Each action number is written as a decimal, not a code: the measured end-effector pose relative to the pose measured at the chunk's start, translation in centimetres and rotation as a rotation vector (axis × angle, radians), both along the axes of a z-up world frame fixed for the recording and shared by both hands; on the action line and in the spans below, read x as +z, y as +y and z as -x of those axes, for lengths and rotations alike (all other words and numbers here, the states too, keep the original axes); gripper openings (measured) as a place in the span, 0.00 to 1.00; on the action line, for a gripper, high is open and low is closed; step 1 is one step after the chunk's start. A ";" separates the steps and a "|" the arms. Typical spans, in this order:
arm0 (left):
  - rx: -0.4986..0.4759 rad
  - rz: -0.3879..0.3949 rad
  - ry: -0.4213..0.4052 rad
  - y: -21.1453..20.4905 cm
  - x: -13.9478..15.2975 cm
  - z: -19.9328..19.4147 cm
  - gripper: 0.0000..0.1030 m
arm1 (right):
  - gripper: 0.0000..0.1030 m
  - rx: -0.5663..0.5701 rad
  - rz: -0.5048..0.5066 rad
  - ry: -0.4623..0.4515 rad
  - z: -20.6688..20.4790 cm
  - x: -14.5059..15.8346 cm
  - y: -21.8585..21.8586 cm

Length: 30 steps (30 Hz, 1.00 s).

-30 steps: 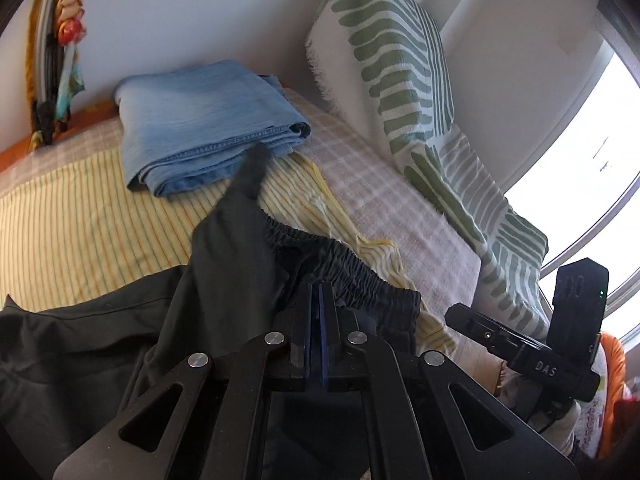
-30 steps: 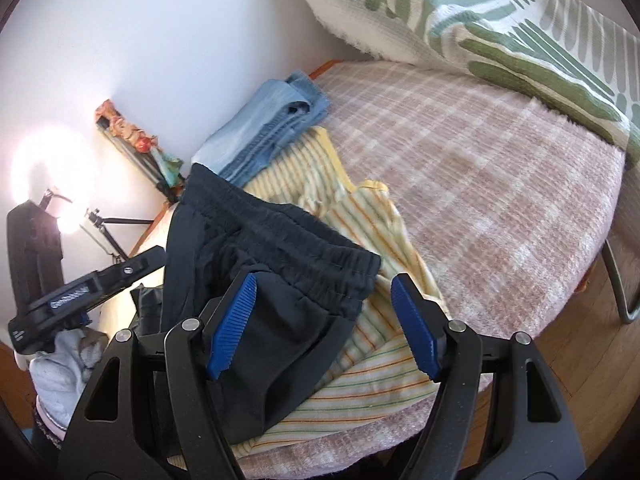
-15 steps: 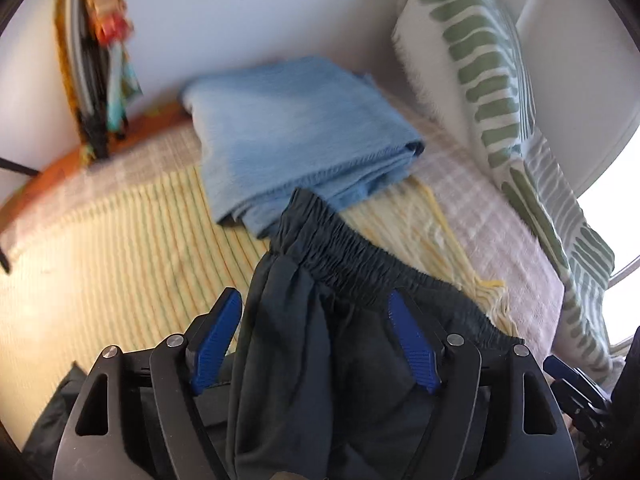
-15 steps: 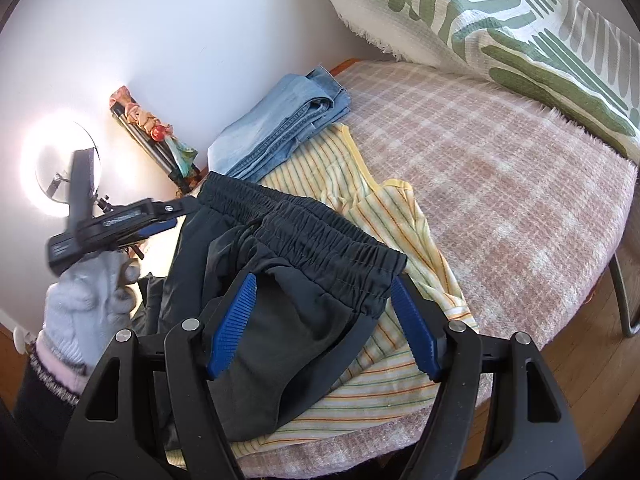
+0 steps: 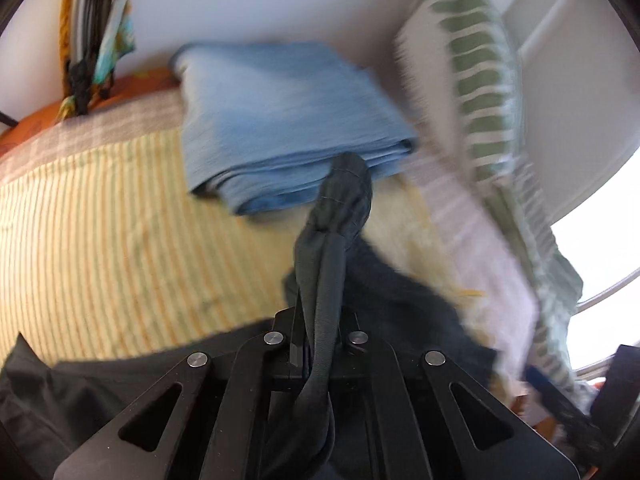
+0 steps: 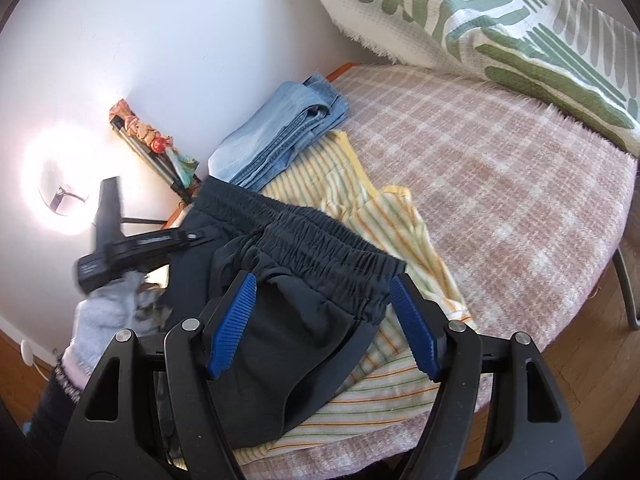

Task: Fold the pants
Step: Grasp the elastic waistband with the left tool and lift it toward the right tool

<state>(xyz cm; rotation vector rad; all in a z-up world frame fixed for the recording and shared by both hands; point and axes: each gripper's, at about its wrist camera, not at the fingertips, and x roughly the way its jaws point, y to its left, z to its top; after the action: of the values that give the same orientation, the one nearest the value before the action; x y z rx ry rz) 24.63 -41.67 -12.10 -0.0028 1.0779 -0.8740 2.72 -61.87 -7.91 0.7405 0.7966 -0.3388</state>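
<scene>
Black pants with an elastic waistband lie crumpled on a yellow striped cloth. My left gripper is shut on a bunched ridge of the black pants, which rises out between its jaws. In the right wrist view the left gripper reaches the pants' left waistband end, held by a gloved hand. My right gripper hovers open just above the waistband's near end, blue pads apart and nothing pinched between them.
Folded blue jeans lie by the wall behind the pants. A green-patterned pillow leans at the back right. The pink checked bed cover ends at a rounded edge over wooden floor. A ring light glows at left.
The left gripper opened over the waistband, then closed on a bunch of the black fabric, shifting toward the folded jeans. The right gripper stayed where it was, still open.
</scene>
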 end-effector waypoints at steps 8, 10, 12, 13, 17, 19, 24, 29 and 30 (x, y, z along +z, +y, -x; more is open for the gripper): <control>-0.220 0.055 -0.070 -2.4 3.4 8.9 0.02 | 0.71 -0.090 -0.058 -0.089 2.2 1.1 -1.9; -0.272 0.029 -0.085 -3.9 2.3 11.2 0.02 | 0.71 -0.087 -0.075 -0.129 2.5 1.7 -2.3; -0.308 0.011 -0.087 -5.2 1.2 12.7 0.02 | 0.71 -0.061 -0.087 -0.144 2.1 2.1 -2.9; -0.317 0.004 -0.078 -5.7 0.5 13.2 0.02 | 0.71 -0.055 -0.083 -0.141 1.9 2.2 -3.2; -0.340 -0.029 -0.054 -7.0 -2.1 14.0 0.02 | 0.71 0.042 -0.101 -0.093 0.2 2.1 -5.4; -0.340 -0.032 -0.044 -7.1 -2.6 13.9 0.02 | 0.71 0.100 -0.124 -0.045 -0.6 1.4 -6.2; -0.404 -0.079 -0.109 -7.8 -3.1 15.4 0.02 | 0.71 0.234 -0.226 0.034 -2.8 -1.8 -7.3; -0.418 -0.073 -0.086 -7.6 -3.7 15.9 0.26 | 0.71 0.260 -0.353 0.107 -4.4 -5.4 -8.7; -0.425 -0.068 -0.084 -7.7 -3.7 16.0 0.35 | 0.71 0.268 -0.373 0.112 -4.6 -5.7 -8.8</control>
<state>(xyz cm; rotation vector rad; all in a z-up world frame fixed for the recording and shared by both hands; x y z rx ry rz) 8.58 -49.35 -15.84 0.3281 1.0449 -1.2061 7.28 -70.66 -13.64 0.9540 1.0681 0.0133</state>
